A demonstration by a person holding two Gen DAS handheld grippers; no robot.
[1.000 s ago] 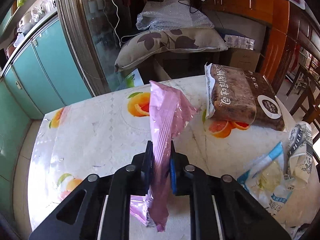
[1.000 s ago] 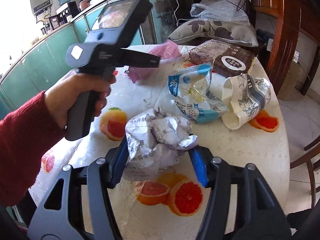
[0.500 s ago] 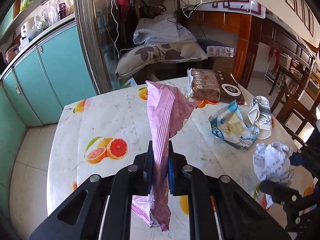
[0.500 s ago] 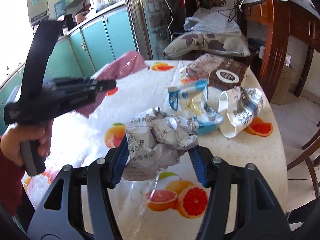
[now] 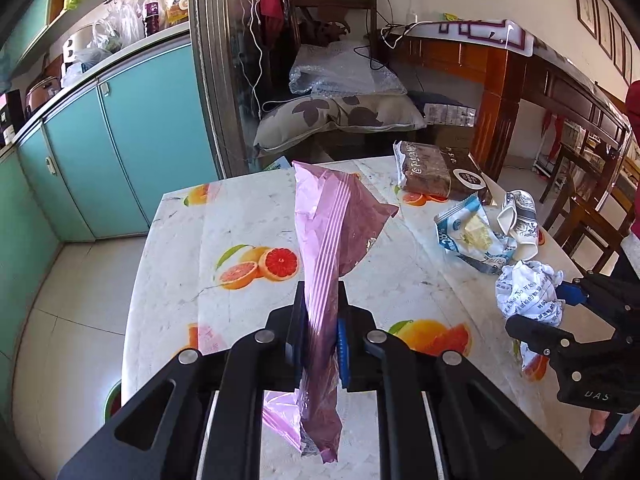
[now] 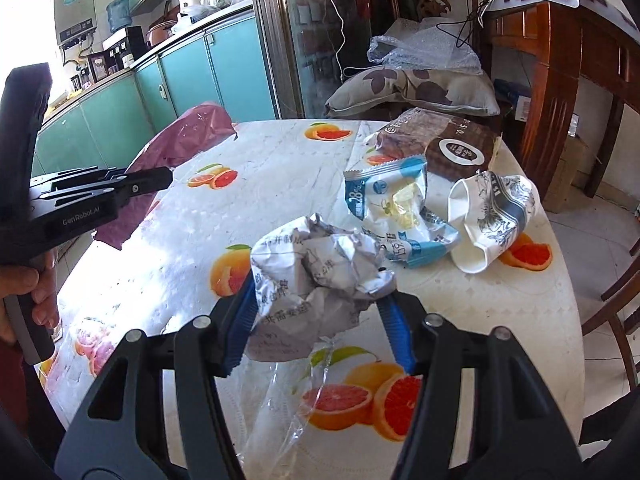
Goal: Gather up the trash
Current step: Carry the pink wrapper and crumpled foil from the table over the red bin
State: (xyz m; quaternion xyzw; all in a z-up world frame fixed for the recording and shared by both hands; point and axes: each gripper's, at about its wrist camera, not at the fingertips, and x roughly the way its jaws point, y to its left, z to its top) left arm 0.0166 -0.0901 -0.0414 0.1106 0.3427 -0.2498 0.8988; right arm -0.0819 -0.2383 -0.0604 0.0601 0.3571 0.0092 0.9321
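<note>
We held the flat pink plastic wrapper [image 5: 332,240] clamped edge-on in our left gripper [image 5: 320,336], its long axis running up and away from us above the fruit-printed tablecloth [image 5: 224,220], its lower end hanging below the jaws. Our right gripper [image 6: 320,312] squeezed the crumpled ball of white printed paper [image 6: 316,276] just above the cloth. Beyond it lay a blue-and-white snack packet [image 6: 396,208] showing something pale yellow inside, a crushed patterned paper cup [image 6: 492,216] on its side touching it, and a brown packaged loaf [image 6: 440,140].
</note>
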